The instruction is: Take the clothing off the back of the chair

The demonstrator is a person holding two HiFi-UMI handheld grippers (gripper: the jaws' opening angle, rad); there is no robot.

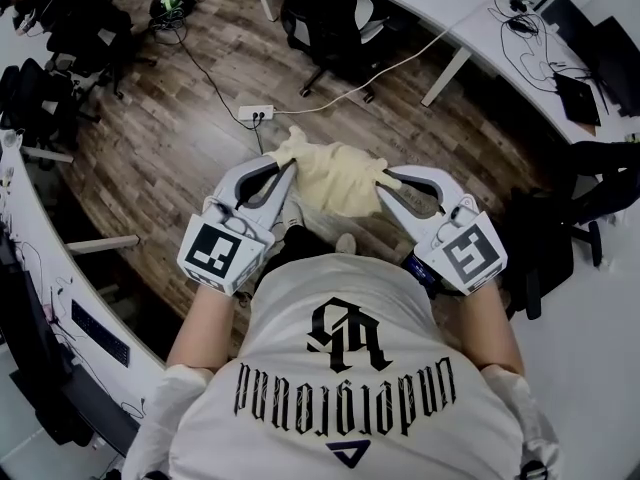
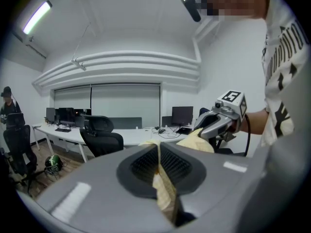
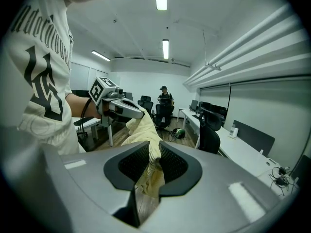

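Observation:
A pale yellow garment (image 1: 335,176) hangs stretched between my two grippers, in front of my body and above the wooden floor. My left gripper (image 1: 288,171) is shut on its left edge; in the left gripper view the cloth (image 2: 164,193) is pinched between the closed jaws (image 2: 159,148). My right gripper (image 1: 384,182) is shut on the right edge, with a fold of the fabric (image 3: 144,130) pressed between its pads (image 3: 151,153). Each gripper shows in the other's view: the right one (image 2: 221,119), the left one (image 3: 119,107). A black office chair (image 1: 330,18) stands beyond the garment.
A white power strip (image 1: 256,113) and cables lie on the floor ahead. White desks (image 1: 470,28) curve along the far side and the left. More black chairs (image 1: 565,218) stand to the right and far left. A person (image 3: 164,97) stands at the back of the room.

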